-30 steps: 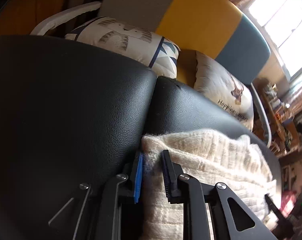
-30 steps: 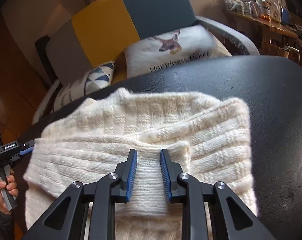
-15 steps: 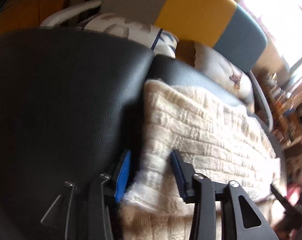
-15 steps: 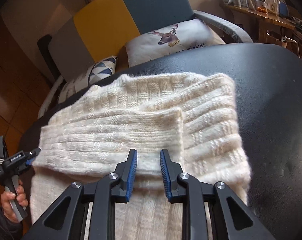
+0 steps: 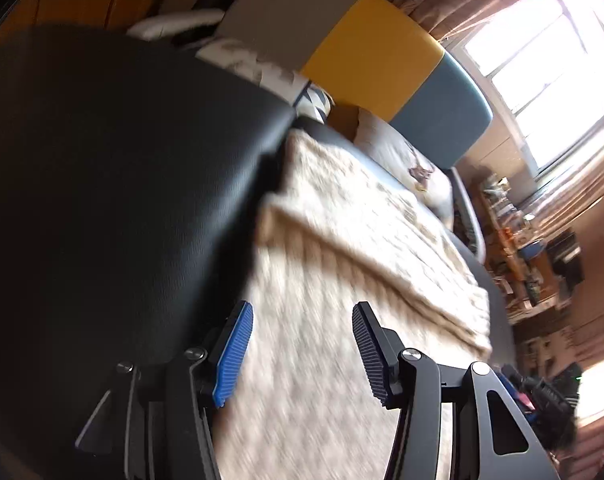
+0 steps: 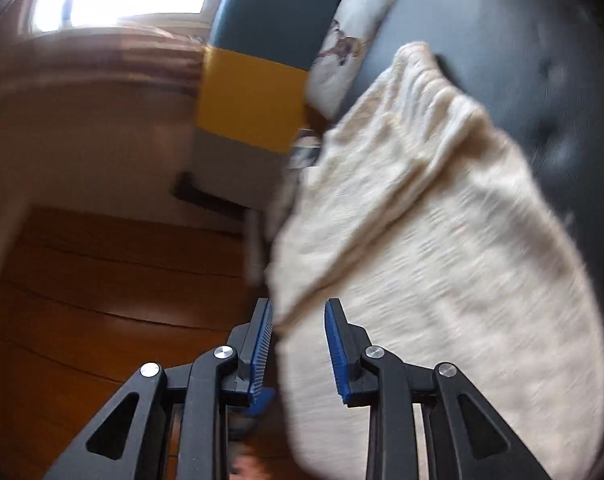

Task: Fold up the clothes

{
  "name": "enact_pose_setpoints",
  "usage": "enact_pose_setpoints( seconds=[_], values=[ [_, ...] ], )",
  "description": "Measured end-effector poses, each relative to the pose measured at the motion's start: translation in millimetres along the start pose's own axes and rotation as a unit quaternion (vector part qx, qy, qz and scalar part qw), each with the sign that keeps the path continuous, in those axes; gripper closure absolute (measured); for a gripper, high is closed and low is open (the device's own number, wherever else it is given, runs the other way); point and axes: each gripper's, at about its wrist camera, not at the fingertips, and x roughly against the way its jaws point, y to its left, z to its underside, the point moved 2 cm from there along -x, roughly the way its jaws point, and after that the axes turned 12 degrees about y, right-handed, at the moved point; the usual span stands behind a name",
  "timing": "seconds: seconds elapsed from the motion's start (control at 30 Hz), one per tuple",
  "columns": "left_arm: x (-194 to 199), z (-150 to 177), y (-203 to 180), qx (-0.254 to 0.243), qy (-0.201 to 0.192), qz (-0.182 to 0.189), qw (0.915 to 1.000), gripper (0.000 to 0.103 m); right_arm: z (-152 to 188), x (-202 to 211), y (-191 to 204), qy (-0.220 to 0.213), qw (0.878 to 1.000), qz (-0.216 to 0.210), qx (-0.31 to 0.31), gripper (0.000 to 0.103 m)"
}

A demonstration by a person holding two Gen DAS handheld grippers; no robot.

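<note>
Left wrist: your left claw (image 5: 298,354) gapes wide, gripping nothing, over the cream sweater (image 5: 341,264) lying doubled on the black seat (image 5: 122,184). Right wrist: your right claw (image 6: 298,350) stands partly open at the sweater's (image 6: 441,240) 8 o'clock corner (blurred). Folding looks midway; a further fold needs firm edge grips.

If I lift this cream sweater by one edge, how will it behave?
Likely floppy: the knit sweater already lies in soft folds and drapes over the black cushion's edge. Probably grippy, not slippery, given its thick ribbed texture. Expect unheld parts to sag.
</note>
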Motion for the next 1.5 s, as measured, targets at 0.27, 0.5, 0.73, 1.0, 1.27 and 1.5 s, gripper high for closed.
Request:
enact_pose_setpoints(
  seconds=[0.27, 0.5, 0.73, 1.0, 1.27, 1.5],
  values=[
    [24.9, 48.0, -15.4, -0.055, 0.003, -0.035, 0.9979, 0.049, 20.5, 38.7, 10.3, -0.023, 0.999, -0.042, 0.0, 0.074],
    [37.3, 73.2, 20.5, -0.041, 0.013, -0.06, 0.9973, 0.048, 37.8, 18.9, 15.1, 0.003, 0.925, 0.351, 0.146, 0.068],
    [45.1, 97.4, 49.7, -0.068, 0.027, -0.078, 0.9943, 0.047, 93.8, 8.1, 17.0, 0.056, 0.886, 0.378, 0.263, 0.068],
    [49.7, 119.4, 72.6, -0.099, 0.042, -0.059, 0.9924, 0.047, 102.9, 65.9, -45.9, 0.043, 0.959, 0.263, 0.101, 0.068],
    [31.8, 136.1, 63.6, -0.14, 0.078, -0.013, 0.987, 0.047, 106.7, 79.3, -59.7, 0.042, 0.961, 0.263, 0.081, 0.068],
    [32.3, 134.5, 58.5, -0.142, 0.087, 0.017, 0.9859, 0.047, 103.1, 96.2, -83.2, 0.022, 0.967, 0.249, 0.041, 0.068]
  ],
)
